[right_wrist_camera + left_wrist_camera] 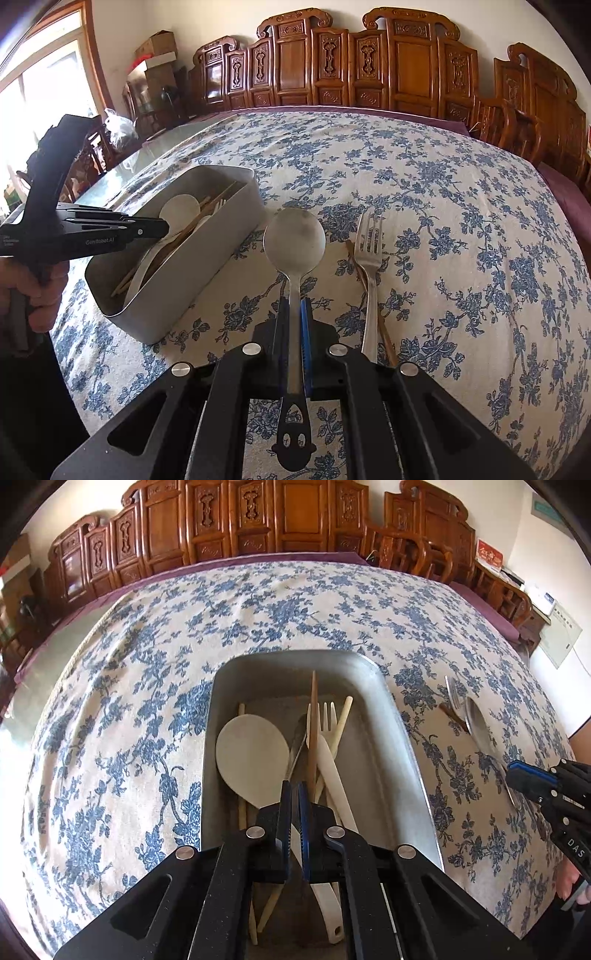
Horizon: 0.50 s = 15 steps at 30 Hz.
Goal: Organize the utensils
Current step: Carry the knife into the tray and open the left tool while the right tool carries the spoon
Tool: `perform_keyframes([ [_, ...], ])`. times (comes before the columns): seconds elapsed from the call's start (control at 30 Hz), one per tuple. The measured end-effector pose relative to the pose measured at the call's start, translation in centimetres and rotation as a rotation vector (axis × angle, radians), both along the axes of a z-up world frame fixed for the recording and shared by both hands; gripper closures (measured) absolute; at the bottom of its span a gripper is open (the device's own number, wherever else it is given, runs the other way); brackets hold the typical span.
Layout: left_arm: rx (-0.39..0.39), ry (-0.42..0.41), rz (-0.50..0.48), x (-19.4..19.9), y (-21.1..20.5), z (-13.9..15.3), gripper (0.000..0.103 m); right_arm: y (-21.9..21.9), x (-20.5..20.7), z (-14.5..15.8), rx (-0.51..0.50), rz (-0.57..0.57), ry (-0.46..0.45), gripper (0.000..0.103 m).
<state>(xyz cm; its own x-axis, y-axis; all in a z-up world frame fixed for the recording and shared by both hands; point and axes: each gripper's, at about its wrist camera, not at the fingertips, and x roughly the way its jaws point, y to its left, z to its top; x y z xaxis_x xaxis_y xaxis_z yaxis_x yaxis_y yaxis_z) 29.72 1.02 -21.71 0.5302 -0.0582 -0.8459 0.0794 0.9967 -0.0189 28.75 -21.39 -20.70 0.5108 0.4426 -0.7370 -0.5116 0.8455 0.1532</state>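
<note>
The right gripper (294, 325) clenches the round-bowled steel spoon (294, 236) by its handle, ready for the grey metal utensil tray (207, 266), while the left gripper (294, 805) seemingly pinches a brown wooden chopstick (313, 716) there.

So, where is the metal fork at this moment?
In the right wrist view, the metal fork lies on the tablecloth, just right of the metal spoon held by the right gripper, with a brown chopstick beneath it.

The left gripper (294, 794) hangs over the grey tray (402, 746), its jaws nearly closed. Inside lie a white flat spoon (251, 760), a white plastic fork (328, 746) and chopsticks (313, 731). At right, on the flowered tablecloth (147, 701), lies a metal spoon (480, 727) (beside a metal fork (454, 698)).
</note>
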Motion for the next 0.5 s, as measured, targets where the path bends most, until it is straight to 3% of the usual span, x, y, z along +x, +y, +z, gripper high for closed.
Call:
perform_keyframes([
  [0.3, 0.002, -0.082, -0.028, -2.5, 0.6, 2.8, 0.099, 1.1, -1.1, 1.1, 0.016, 0.023, -0.008, 0.095],
  [0.5, -0.032, -0.096, -0.018, -4.3, 2.3, 3.2, 0.099, 2.7, -2.1, 1.4, 0.016, 0.049, -0.005, 0.095],
])
